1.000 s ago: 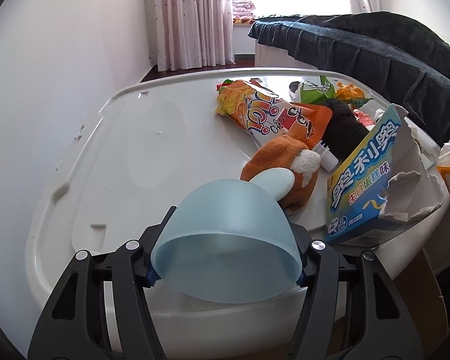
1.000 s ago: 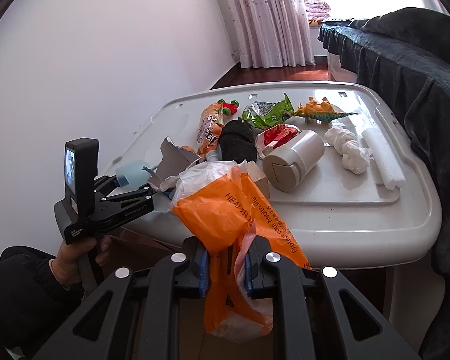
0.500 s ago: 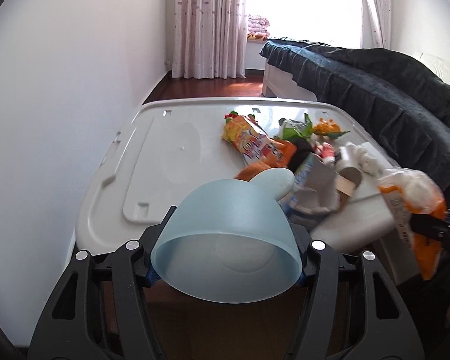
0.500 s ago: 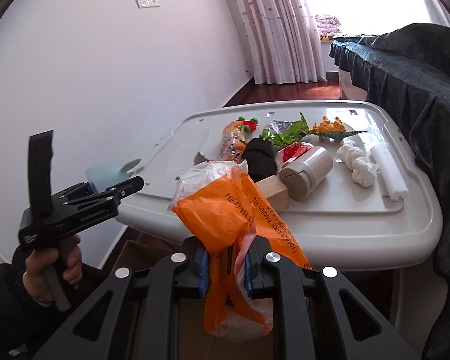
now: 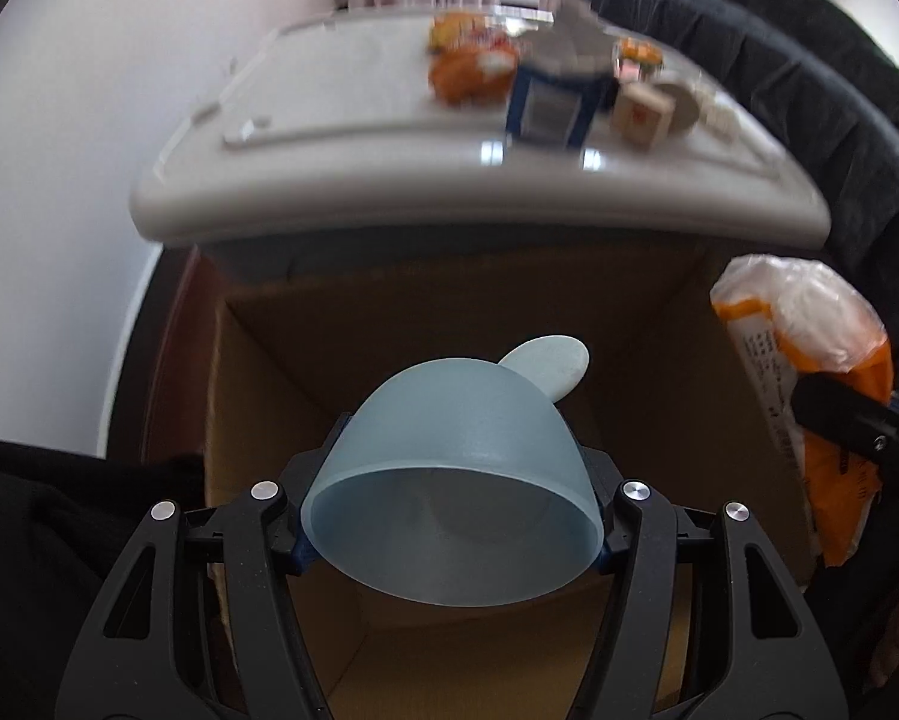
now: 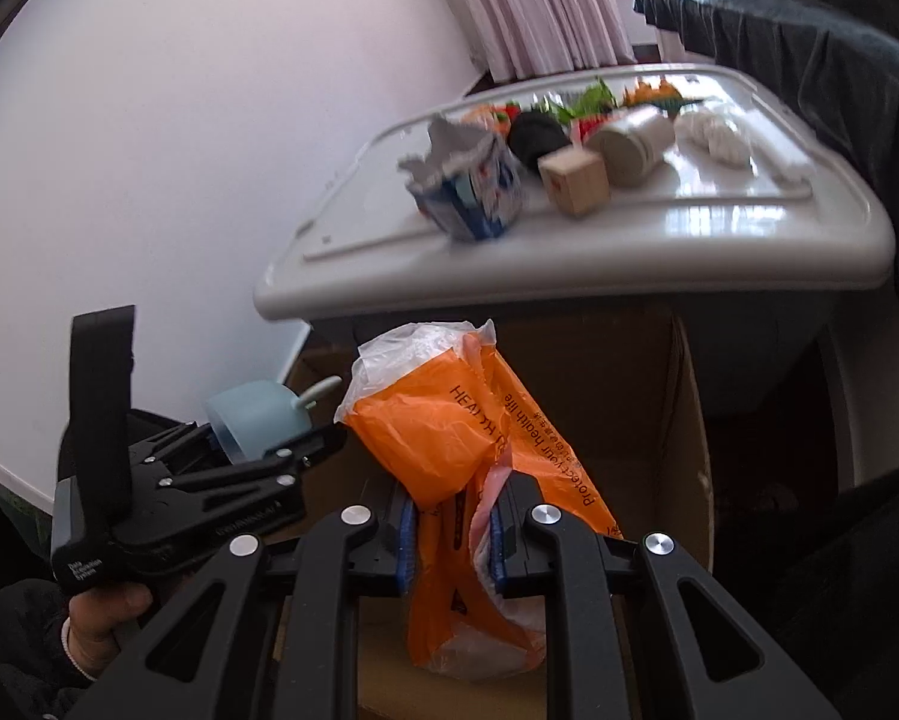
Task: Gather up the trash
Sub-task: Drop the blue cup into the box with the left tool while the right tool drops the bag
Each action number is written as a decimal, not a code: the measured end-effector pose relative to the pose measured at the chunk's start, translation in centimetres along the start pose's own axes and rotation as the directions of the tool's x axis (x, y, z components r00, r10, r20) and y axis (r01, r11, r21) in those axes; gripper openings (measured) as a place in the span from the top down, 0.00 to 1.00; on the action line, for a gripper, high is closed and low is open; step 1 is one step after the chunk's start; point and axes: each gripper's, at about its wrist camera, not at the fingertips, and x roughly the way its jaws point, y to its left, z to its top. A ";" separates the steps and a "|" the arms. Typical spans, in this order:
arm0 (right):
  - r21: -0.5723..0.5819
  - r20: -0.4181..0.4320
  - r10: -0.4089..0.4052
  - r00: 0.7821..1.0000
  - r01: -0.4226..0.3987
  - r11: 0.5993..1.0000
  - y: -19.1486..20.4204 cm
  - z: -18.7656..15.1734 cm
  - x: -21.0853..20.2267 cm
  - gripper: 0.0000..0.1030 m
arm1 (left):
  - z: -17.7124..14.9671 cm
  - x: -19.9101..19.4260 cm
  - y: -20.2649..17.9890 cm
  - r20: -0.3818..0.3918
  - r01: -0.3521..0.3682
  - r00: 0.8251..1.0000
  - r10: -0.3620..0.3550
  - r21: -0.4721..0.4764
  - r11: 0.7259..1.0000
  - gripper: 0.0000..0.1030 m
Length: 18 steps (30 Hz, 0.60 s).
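Your cardboard box point(image 5: 629, 324) sits open on the floor just under the near edge of the white tabletop point(image 5: 389, 192); both claws hang over its mouth.

Still up on the tabletop, blurred: torn blue carton point(image 6: 473, 180), wooden cube point(image 6: 572, 180), beige cylinder point(image 6: 629, 144), white crumpled wad point(image 6: 713, 135), black bundle point(image 6: 536, 135), snack wrappers behind. Which of these count as trash cannot be told from here.

Your right claw point(image 6: 452, 540) is clenched on the orange plastic bag point(image 6: 449, 426), jaws pinching the gathered lower part; the crinkled clear-and-orange top billows above, and printed black lettering runs down one face. Judgement: very light, limp, slippery film. A pinch on a bunched fold is the right hold, since a single layer would likely slide out. It will probably drift rather than drop, so let go low inside the box.

Your left claw point(image 5: 449, 546) is clamped across the pale blue bowl point(image 5: 449, 480), one finger on each side wall, rim facing the camera, and a small rounded tab handle point(image 5: 548, 360) sticks out beyond. Judgement: thin, stiff, smooth plastic, light. The curved walls could squirt out of a side squeeze; a grip over the rim would be surer. Not fragile.
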 end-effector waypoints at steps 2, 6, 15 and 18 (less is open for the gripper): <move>0.011 -0.033 -0.017 0.999 0.018 1.000 -0.4 -0.3 1.1 0.83 | -0.5 1.3 0.1 -0.044 -0.008 0.999 0.009 0.005 1.000 0.41; 0.028 -0.066 -0.033 0.997 0.035 0.999 -0.9 -0.6 2.3 0.83 | -0.6 2.7 0.3 -0.081 -0.005 0.997 0.004 -0.003 1.000 0.41; 0.102 0.001 -0.067 0.998 0.067 0.993 -2.0 -0.5 1.0 0.35 | -0.7 3.2 0.4 -0.076 -0.046 0.996 0.046 -0.002 0.999 0.14; 0.133 0.017 -0.067 0.998 0.065 0.989 -2.5 -0.4 0.6 0.35 | -0.7 3.1 0.6 -0.077 -0.050 0.996 0.049 -0.005 0.999 0.14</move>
